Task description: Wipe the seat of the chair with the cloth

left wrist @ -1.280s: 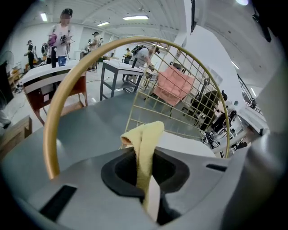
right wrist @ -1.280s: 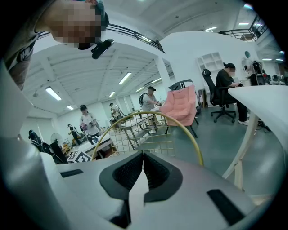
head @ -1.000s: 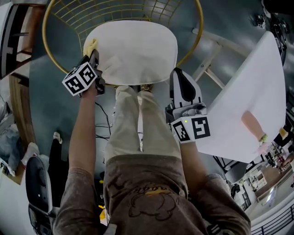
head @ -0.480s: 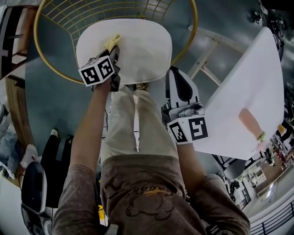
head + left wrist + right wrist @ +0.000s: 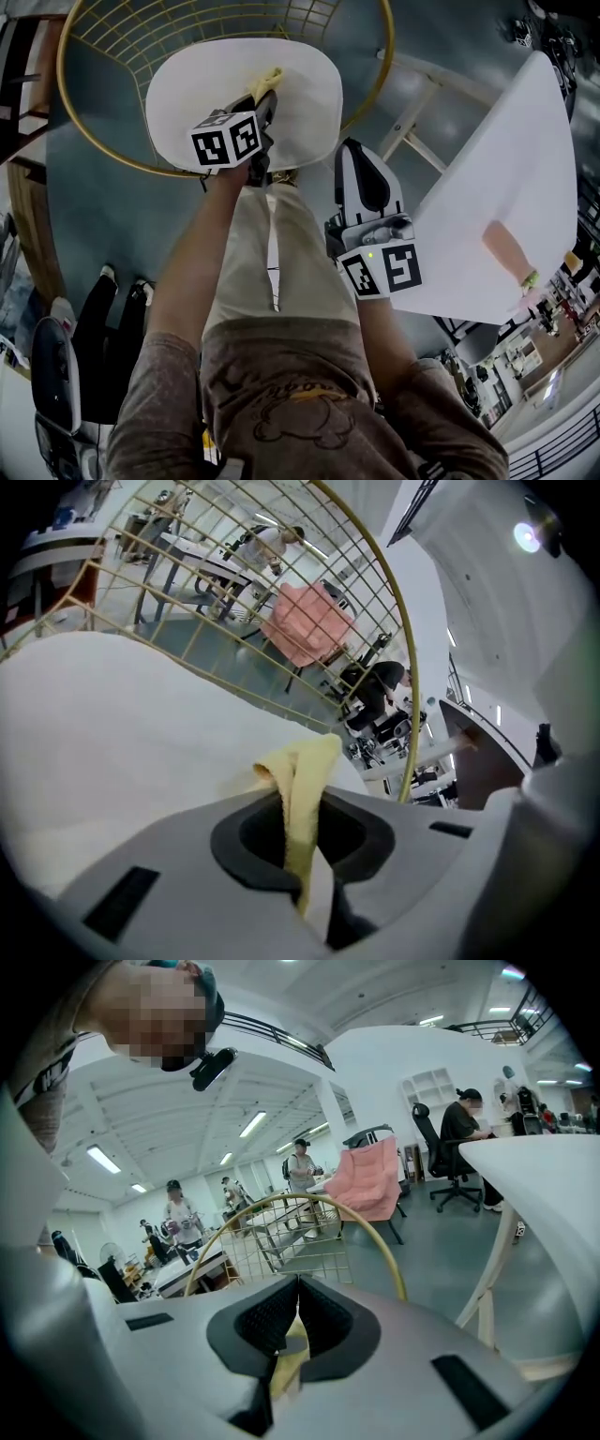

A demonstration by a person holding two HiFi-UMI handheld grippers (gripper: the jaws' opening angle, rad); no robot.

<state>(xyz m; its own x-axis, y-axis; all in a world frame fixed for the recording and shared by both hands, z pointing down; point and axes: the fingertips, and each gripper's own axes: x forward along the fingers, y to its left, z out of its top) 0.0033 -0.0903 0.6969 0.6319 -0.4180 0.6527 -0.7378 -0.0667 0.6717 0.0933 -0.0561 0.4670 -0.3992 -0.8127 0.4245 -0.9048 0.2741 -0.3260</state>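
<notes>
The chair's white seat [image 5: 187, 84] lies below me inside a gold wire backrest [image 5: 178, 23]. My left gripper [image 5: 265, 99] is over the seat's middle-right and shut on a yellow cloth [image 5: 269, 79], whose free end lies on the seat. In the left gripper view the cloth [image 5: 305, 775] is pinched upright between the jaws of that gripper [image 5: 302, 806], with the seat [image 5: 112, 724] stretching out ahead. Off the seat's right front corner, my right gripper [image 5: 354, 148] hangs above the floor. In its own view the right gripper [image 5: 297, 1288] has its jaws together and holds nothing.
A white table [image 5: 511, 178] with slanted white legs [image 5: 412, 117] stands close on the right, a person's hand [image 5: 514, 255] resting on it. My own trousered legs [image 5: 272, 253] stand against the seat's front edge. Beyond the chair are a pink-covered chair [image 5: 305, 625] and several people.
The left gripper has slid the cloth from the seat's left front corner rightward and further in, toward the middle. The right gripper has hardly moved.
</notes>
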